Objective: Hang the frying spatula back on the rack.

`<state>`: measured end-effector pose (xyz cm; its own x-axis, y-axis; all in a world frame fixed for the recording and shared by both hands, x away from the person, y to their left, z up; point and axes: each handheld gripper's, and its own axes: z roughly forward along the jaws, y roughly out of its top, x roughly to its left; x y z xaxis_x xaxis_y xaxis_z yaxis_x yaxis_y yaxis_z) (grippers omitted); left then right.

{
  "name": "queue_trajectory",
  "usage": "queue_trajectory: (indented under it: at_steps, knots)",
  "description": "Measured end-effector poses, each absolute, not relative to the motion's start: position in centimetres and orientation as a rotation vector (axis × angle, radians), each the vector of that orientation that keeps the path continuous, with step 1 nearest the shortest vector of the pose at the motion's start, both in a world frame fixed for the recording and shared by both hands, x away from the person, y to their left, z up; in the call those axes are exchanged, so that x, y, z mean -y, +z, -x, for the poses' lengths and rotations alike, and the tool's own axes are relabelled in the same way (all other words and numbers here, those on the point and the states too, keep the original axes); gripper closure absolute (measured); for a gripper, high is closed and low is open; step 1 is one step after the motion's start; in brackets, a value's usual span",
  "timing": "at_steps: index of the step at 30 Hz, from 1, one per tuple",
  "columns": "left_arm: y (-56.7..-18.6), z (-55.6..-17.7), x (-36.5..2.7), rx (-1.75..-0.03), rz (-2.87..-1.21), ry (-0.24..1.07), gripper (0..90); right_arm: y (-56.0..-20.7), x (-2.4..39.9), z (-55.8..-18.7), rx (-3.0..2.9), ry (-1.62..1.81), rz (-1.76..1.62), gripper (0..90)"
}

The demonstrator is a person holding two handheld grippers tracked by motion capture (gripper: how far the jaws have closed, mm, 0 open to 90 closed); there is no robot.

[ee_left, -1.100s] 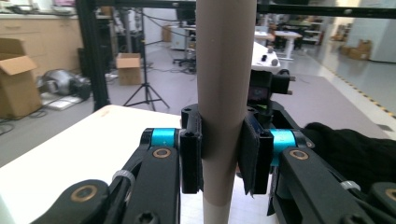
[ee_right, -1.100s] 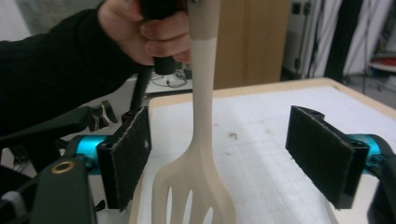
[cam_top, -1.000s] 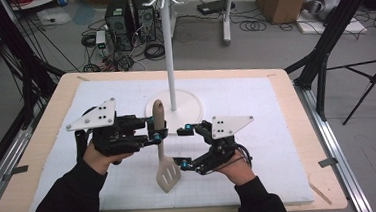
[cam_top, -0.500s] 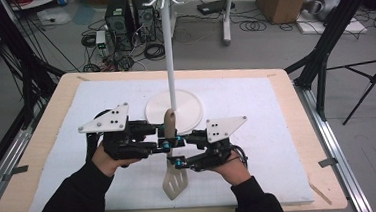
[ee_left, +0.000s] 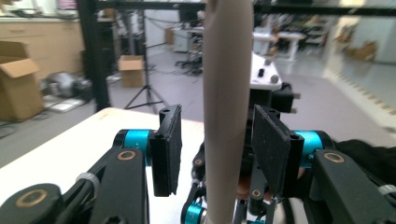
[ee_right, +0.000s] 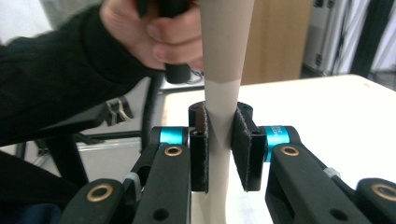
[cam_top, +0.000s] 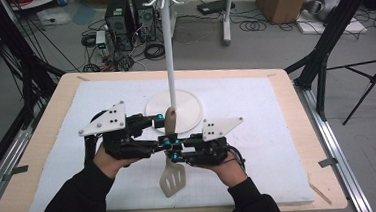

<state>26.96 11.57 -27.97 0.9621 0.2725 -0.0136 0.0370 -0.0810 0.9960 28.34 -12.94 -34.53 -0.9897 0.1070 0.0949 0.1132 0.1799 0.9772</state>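
A beige slotted spatula (cam_top: 172, 179) hangs head down over the white mat, its handle pointing toward the stand. My right gripper (cam_top: 174, 151) comes in from the right and is shut on the spatula's thin neck; in the right gripper view its pads (ee_right: 198, 149) press both sides of the spatula (ee_right: 224, 46). My left gripper (cam_top: 167, 130) reaches in from the left, higher on the handle. Its jaws have just been opening: in the left gripper view the handle (ee_left: 229, 70) stands between the pads (ee_left: 166, 149) with a clear gap on one side.
A white hook stand (cam_top: 170, 62) rises from a round base (cam_top: 191, 108) just behind the grippers. The white mat (cam_top: 278, 130) covers a wooden table (cam_top: 46, 121). Boxes, cables and tripod legs lie on the floor beyond.
The right gripper's jaws closed onto the spatula's neck. The left gripper's jaws, shut on the handle before, have opened. Both hands drew closer together, and the spatula shifted slightly right.
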Motion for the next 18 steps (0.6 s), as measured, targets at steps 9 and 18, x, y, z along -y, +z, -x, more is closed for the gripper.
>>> queue_trajectory:
  at_steps: [9,18]
  knots:
    - [-28.3,-26.9,-10.8,-0.3,-1.733,0.314,61.3,-34.2,12.8,-28.2,2.439,-2.008,0.37,78.0]
    - [-28.5,-27.3,-10.5,-0.295,-1.721,0.248,75.1,-34.1,12.9,-28.1,2.482,-1.994,0.416,74.8]
